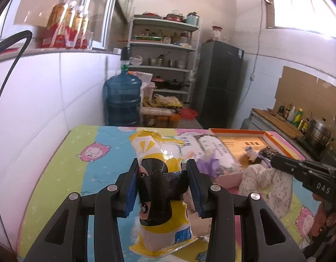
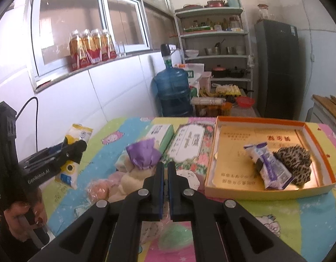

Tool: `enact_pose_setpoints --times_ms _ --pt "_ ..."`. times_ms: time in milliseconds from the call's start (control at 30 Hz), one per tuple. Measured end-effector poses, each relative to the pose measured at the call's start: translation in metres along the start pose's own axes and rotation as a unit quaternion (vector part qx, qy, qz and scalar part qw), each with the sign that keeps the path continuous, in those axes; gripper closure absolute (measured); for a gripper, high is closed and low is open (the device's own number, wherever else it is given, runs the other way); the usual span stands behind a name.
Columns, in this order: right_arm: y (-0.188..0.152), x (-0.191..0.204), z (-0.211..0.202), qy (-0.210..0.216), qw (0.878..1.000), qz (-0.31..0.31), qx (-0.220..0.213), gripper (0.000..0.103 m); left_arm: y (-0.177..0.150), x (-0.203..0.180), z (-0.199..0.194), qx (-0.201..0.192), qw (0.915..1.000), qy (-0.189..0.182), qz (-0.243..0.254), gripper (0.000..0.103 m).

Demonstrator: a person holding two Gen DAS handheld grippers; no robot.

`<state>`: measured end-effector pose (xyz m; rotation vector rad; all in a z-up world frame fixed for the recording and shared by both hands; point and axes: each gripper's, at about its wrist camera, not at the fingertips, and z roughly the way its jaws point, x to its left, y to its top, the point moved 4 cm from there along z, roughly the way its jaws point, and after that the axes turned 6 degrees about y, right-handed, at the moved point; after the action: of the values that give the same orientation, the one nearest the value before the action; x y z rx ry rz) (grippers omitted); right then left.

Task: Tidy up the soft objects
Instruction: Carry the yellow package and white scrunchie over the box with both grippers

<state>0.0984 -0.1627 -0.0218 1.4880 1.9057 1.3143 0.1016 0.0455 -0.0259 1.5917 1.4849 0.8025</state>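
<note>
My left gripper (image 1: 163, 183) is shut on a yellow-and-white snack packet (image 1: 154, 150) with a cartoon face, held above the colourful tablecloth (image 1: 65, 174). The right wrist view shows that gripper (image 2: 77, 147) and packet (image 2: 79, 133) at the left. My right gripper (image 2: 165, 166) is shut, with a thin white patterned cloth (image 2: 189, 178) hanging from its tips. In the left wrist view this cloth (image 1: 266, 185) drapes below the right gripper (image 1: 273, 162). An orange-rimmed box (image 2: 215, 152) holds a purple-white packet (image 2: 270, 166) and a leopard-print item (image 2: 296, 163).
A purple-topped pouch (image 2: 144, 155), a cream plush (image 2: 130, 181), a peach ball (image 2: 98, 190), a green tissue pack (image 2: 163, 135) and a floral pack (image 2: 187, 144) lie on the table. Beyond stand a water jug (image 2: 172, 89), shelves (image 2: 213, 54) and a fridge (image 2: 277, 69). A white wall runs along the left.
</note>
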Motion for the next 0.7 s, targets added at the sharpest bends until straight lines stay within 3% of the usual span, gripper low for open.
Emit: enact_pose_setpoints --times_ms 700 --pt "0.024 -0.080 -0.064 -0.048 0.996 0.024 -0.065 0.100 0.021 -0.127 0.005 -0.010 0.9957 -0.059 0.071 0.060"
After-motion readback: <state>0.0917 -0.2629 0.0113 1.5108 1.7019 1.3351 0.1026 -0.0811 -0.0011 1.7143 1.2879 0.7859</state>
